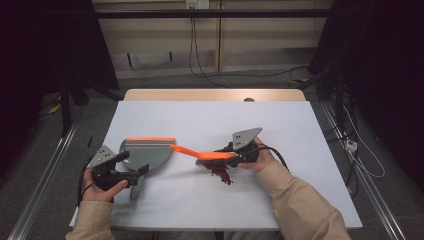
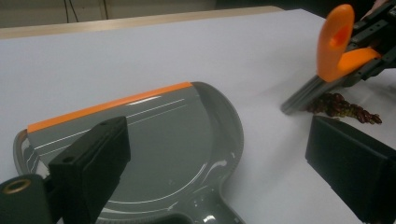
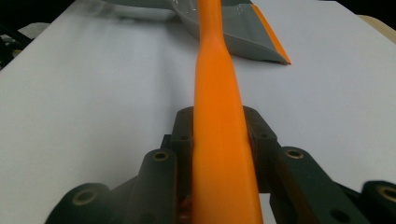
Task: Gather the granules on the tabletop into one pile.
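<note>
A grey dustpan [image 1: 147, 151] with an orange front lip lies flat on the white table, left of centre. My left gripper [image 1: 131, 167] hovers over its handle end, open; in the left gripper view its jaws stand wide apart [image 2: 217, 135] with the dustpan [image 2: 154, 149] beneath them. My right gripper [image 1: 227, 152] is shut on the orange handle of a small brush [image 1: 202, 153], which points left toward the pan. In the right gripper view the jaws [image 3: 219, 135] clamp the brush handle [image 3: 219, 93]. The brush's grey bristles [image 2: 303, 95] rest by a pile of dark red bits [image 1: 221, 172].
The white tabletop [image 1: 200, 117] has a wooden edge at the back. Metal rails run along both sides of the table on the floor, with cables [image 1: 357, 155] on the right. A person's sleeved forearms enter from the bottom.
</note>
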The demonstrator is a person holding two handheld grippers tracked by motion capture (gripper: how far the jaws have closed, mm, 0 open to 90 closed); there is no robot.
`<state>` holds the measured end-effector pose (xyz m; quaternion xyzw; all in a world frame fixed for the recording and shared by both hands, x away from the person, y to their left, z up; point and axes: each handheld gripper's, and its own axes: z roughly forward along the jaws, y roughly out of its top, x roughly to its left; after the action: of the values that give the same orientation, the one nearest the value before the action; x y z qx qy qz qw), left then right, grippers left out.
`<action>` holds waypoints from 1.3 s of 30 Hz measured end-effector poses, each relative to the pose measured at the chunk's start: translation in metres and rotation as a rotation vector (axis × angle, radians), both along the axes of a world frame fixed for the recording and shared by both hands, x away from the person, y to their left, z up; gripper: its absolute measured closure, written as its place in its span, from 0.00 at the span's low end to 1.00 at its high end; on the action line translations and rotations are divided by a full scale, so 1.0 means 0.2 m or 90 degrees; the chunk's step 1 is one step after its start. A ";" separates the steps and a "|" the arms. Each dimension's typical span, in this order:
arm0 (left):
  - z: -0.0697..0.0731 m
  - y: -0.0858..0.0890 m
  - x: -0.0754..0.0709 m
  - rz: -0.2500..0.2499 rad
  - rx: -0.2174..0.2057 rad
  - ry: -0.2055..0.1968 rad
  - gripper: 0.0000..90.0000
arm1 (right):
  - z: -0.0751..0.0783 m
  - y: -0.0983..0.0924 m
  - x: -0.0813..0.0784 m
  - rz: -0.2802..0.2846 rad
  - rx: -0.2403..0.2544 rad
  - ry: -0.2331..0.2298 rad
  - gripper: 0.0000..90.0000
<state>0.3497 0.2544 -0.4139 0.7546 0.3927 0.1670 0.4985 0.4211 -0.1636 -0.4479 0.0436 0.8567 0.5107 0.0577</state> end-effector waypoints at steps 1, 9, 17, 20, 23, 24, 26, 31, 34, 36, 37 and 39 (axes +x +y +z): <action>0.00 0.00 0.00 -0.001 0.000 0.000 0.07 | 0.00 0.00 -0.01 0.001 0.001 0.000 0.78; 0.00 -0.01 0.00 -0.002 0.002 0.002 0.07 | 0.00 -0.01 -0.04 0.006 0.004 0.004 0.78; -0.01 -0.01 0.00 -0.003 0.003 0.003 0.07 | 0.00 -0.02 -0.07 0.000 0.020 0.019 0.78; 0.00 -0.01 0.00 -0.004 0.003 0.002 0.07 | 0.00 -0.02 -0.07 -0.005 0.021 0.017 0.79; 0.00 -0.01 0.00 -0.004 0.005 0.003 0.07 | 0.00 -0.03 -0.07 -0.018 0.025 0.018 0.79; -0.01 -0.01 0.00 -0.005 0.005 0.002 0.07 | 0.00 -0.03 -0.07 -0.023 0.028 0.019 0.79; 0.00 -0.01 0.00 -0.006 0.006 0.002 0.07 | 0.00 -0.03 -0.07 -0.030 0.031 0.023 0.79; 0.00 -0.02 0.00 -0.005 0.006 0.001 0.07 | 0.00 -0.03 -0.06 -0.055 0.042 0.033 0.79; 0.00 -0.03 0.00 -0.009 0.009 0.001 0.07 | 0.01 -0.05 -0.06 -0.104 0.050 0.035 0.79; -0.01 -0.03 -0.01 -0.010 0.007 0.003 0.07 | 0.01 -0.06 -0.06 -0.138 0.051 0.044 0.79; -0.01 -0.04 -0.01 -0.009 0.006 0.003 0.07 | 0.02 -0.06 -0.06 -0.156 0.052 0.044 0.79; -0.01 -0.04 -0.01 -0.011 0.007 0.003 0.07 | 0.02 -0.07 -0.08 -0.206 0.052 0.052 0.79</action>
<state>0.3483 0.2470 -0.4154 0.7611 0.3864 0.1628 0.4949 0.4054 -0.1785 -0.4438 0.2041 0.8186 0.5271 0.1023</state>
